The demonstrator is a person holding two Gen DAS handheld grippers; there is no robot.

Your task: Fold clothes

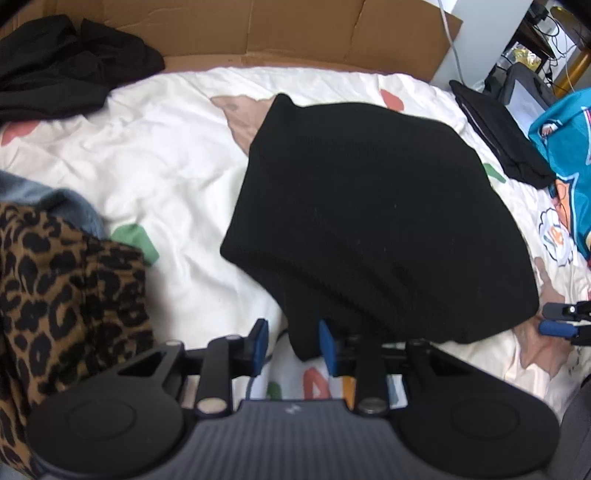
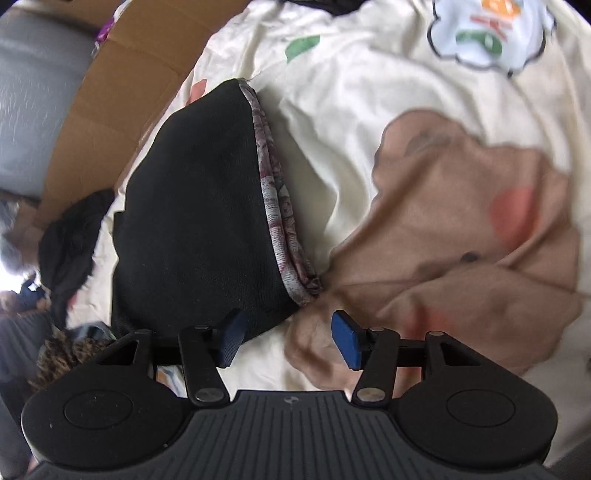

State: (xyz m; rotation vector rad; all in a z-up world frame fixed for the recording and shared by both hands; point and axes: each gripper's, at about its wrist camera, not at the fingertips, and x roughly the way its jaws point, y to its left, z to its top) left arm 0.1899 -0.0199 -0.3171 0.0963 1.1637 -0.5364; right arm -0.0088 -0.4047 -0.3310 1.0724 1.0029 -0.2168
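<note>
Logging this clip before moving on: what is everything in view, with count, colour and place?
Folded knit garment: one, black, centre of bed, patterned edge showing in the right wrist view.
Printed bedsheet: one, cream with coloured shapes, underneath.
Leopard-print cloth: one, brown-black, left.
Crumpled clothes: one heap, black, far left.
Flat cardboard: one, brown, behind the bed.
Teal printed fabric: one, right.
Left gripper: open, at the garment's near corner.
Right gripper: open, over the near corner.

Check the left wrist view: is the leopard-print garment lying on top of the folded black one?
No. The leopard-print garment lies apart at the left, with bare sheet between it and the black garment.
</note>
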